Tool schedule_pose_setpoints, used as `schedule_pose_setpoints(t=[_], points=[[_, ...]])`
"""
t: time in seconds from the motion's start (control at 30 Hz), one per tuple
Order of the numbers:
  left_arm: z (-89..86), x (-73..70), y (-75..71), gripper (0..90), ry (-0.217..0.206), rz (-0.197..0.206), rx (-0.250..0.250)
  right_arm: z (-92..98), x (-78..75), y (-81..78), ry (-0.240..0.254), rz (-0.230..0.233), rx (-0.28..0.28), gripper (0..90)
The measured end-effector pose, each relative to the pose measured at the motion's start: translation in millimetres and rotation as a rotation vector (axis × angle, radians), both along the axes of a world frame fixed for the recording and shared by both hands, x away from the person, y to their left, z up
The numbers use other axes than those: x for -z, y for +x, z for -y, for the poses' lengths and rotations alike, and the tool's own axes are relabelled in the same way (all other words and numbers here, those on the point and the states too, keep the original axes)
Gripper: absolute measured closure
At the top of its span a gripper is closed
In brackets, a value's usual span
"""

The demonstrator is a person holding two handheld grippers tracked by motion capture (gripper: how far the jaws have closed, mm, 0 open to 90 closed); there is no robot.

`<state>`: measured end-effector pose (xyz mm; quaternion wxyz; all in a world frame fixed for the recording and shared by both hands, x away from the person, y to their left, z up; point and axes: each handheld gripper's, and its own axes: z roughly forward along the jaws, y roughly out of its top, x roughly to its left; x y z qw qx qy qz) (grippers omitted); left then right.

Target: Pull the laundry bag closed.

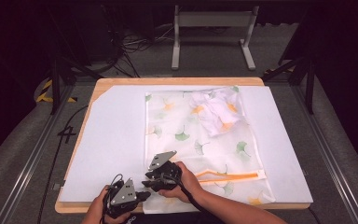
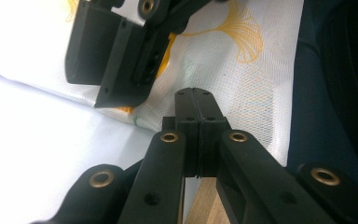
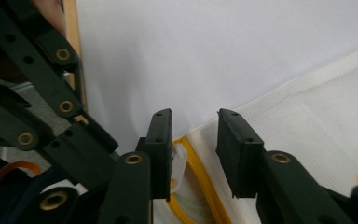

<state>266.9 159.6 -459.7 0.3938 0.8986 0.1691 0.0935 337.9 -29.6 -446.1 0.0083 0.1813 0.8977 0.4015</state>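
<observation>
At the table's near edge, the left gripper (image 2: 196,105) is pressed fully shut; whether it pinches the bag's corner hem I cannot tell. Just beyond it, the right gripper (image 3: 193,135) stands part open over the zipper end (image 3: 200,179), its jaws astride the white zipper pull (image 3: 179,161) without gripping it. The mesh laundry bag (image 1: 191,135) lies flat on the white mat (image 1: 112,140), a crumpled garment (image 1: 216,109) inside at its far end. The orange zipper (image 1: 228,176) appears unclosed, so zipping likely remains.

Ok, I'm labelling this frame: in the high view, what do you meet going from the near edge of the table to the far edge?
Left claw → right claw → orange zipper → crumpled white cloth inside the mesh laundry bag → bare wooden table edge.
</observation>
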Motion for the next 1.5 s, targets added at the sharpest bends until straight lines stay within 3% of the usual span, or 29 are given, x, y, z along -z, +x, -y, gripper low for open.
schedule_pose_setpoints(t=[0.07,0.3,0.5,0.6,0.7,0.8,0.83,0.97,1.1,1.2,1.27,1.5], points=[[-0.6,0.3,0.6,90.0,-0.006,-0.003,0.000,3.8,0.0,1.4,0.003,-0.014,-0.010,60.5],[-0.9,0.2,1.1,90.0,-0.006,-0.008,0.000,5.8,1.9,2.1,0.000,-0.026,-0.053,80.9],[-1.3,0.5,1.3,89.9,-0.012,-0.013,0.001,7.0,3.0,3.8,0.006,-0.041,-0.057,84.3],[-0.4,-1.0,-1.3,87.5,0.004,0.018,-0.007,8.3,3.6,5.2,0.014,-0.058,-0.061,84.9],[-3.0,-4.0,2.8,87.3,-0.006,0.055,-0.050,8.5,3.8,6.1,0.018,-0.063,-0.063,85.2],[-4.5,-5.2,6.7,88.0,-0.011,0.051,-0.054,8.4,3.6,7.1,0.017,-0.065,-0.070,85.5],[-3.9,-3.8,7.7,88.4,0.002,0.051,-0.056,8.8,2.8,7.3,0.014,-0.061,-0.073,89.9],[-4.5,-0.9,9.1,90.0,0.001,0.033,-0.051,8.7,2.4,5.6,0.020,-0.069,-0.081,89.9],[-4.5,-1.4,7.4,90.0,0.027,0.050,-0.037,9.1,2.8,5.4,0.012,-0.068,-0.088,90.0],[-6.2,-0.9,7.3,90.0,0.019,0.040,-0.041,9.1,2.7,4.8,0.010,-0.061,-0.086,90.0],[-7.9,0.0,8.4,90.0,0.002,0.026,-0.041,9.0,3.2,5.4,0.023,-0.081,-0.082,89.9],[-8.0,-0.4,8.3,90.0,0.009,0.028,-0.031,9.2,5.2,2.1,0.017,-0.073,-0.080,84.7]])
